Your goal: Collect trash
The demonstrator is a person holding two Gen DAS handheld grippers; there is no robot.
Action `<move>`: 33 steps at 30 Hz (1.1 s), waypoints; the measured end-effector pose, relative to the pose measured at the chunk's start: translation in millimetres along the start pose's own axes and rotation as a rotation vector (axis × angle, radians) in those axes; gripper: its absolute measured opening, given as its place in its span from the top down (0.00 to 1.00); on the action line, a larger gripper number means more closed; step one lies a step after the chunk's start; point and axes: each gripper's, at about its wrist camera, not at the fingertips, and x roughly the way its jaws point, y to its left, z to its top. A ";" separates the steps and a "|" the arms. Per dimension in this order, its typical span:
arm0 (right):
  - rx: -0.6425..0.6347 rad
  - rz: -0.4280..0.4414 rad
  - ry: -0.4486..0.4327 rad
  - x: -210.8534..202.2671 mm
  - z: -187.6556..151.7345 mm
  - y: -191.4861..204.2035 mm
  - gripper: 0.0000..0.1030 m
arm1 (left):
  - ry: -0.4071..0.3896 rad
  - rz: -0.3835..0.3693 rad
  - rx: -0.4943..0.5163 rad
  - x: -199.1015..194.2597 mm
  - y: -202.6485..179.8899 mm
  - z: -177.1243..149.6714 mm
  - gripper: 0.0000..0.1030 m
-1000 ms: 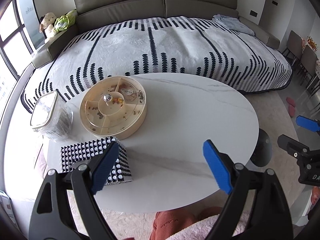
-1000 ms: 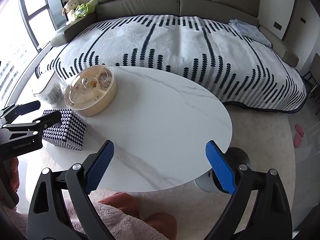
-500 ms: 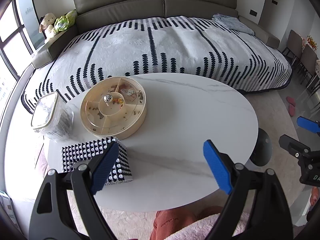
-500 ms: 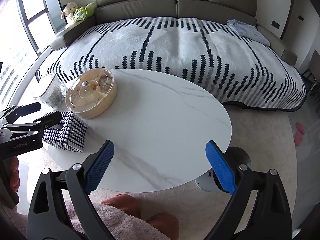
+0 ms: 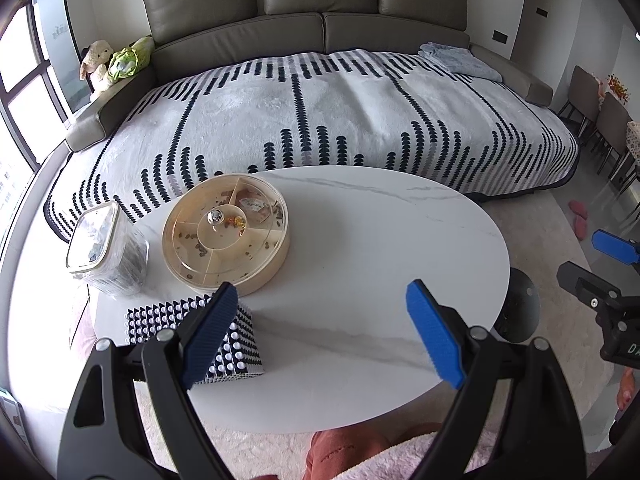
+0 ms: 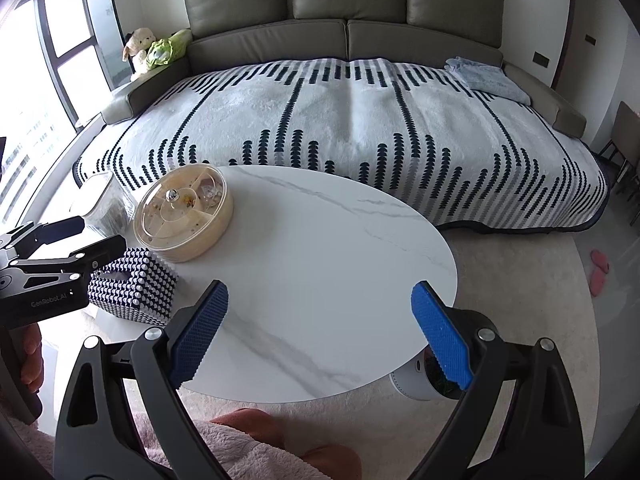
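Note:
No loose trash shows on the white oval marble table. My left gripper is open and empty above the table's near edge; it also shows at the left of the right wrist view. My right gripper is open and empty over the table's near right edge; its blue fingertips show at the right of the left wrist view. A small white bin with dark contents stands on the floor under the table's right end, partly hidden by my right finger.
On the table's left stand a round lidded snack tray, a clear lidded container and a studded black-and-white tissue box. A sofa with a striped blanket lies beyond. The table base is at right.
Both cameras have tilted slightly, so the scene sits a little lower in view. Both grippers stay open and empty. Nothing on the table has moved.

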 end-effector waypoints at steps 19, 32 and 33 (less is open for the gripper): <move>-0.002 0.004 -0.042 -14.9 1.1 -4.3 0.13 | -0.046 0.043 0.034 -14.1 -8.8 5.1 0.16; -0.012 0.004 -0.050 -20.1 2.4 -3.9 0.13 | -0.030 0.045 0.048 -17.4 -14.5 3.1 0.13; -0.014 0.003 -0.052 -21.2 3.0 -3.9 0.13 | -0.028 0.038 0.047 -17.6 -14.6 3.3 0.13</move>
